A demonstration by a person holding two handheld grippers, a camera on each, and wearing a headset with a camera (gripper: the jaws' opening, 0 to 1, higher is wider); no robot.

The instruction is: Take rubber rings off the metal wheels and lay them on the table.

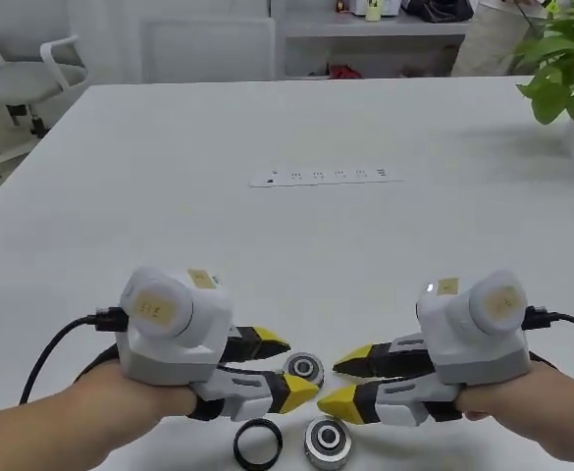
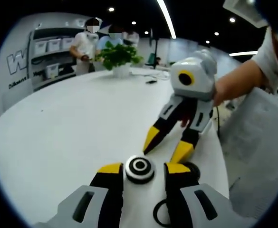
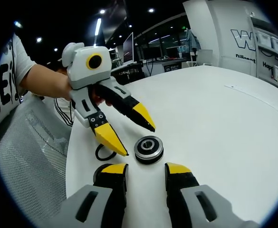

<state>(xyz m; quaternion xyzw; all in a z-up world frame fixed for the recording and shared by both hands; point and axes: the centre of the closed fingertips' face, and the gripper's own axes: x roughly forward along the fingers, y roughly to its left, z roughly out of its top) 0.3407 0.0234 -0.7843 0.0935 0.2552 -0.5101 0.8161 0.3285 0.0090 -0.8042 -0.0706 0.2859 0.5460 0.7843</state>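
Black rubber, one loose ring [image 1: 236,443], is lying flat on the white bench [image 1: 296,245] at its near edge, right in front of us; just to the ring's right a metal wheel [image 1: 327,439] is sitting flat, near it but apart from it; a second wheel [image 1: 303,368] is resting a little farther out, between the two tools we are holding. We are not making out whether either wheel is wearing a rubber band.

We are pointing the left gripper [image 1: 287,367] inward from the left; its yellow-tipped fingers are standing apart and holding nothing. In the left gripper view the second wheel is lying in the gap at their tips; we are not able to tell whether it is touching them.

We are aiming the right gripper [image 1: 343,381] back at it from the right; its fingers are also spread and carrying nothing. In the right gripper view the second wheel is sitting just ahead of their tips, clear of both. The two sets of tips are facing each other across that wheel, close but not meeting.

Farther out, a pale strip [image 1: 326,177] with small marks is lying mid-bench; a leafy plant [image 1: 561,69] is showing at the far right corner; an office chair [image 1: 22,88] is standing beyond the far left edge.
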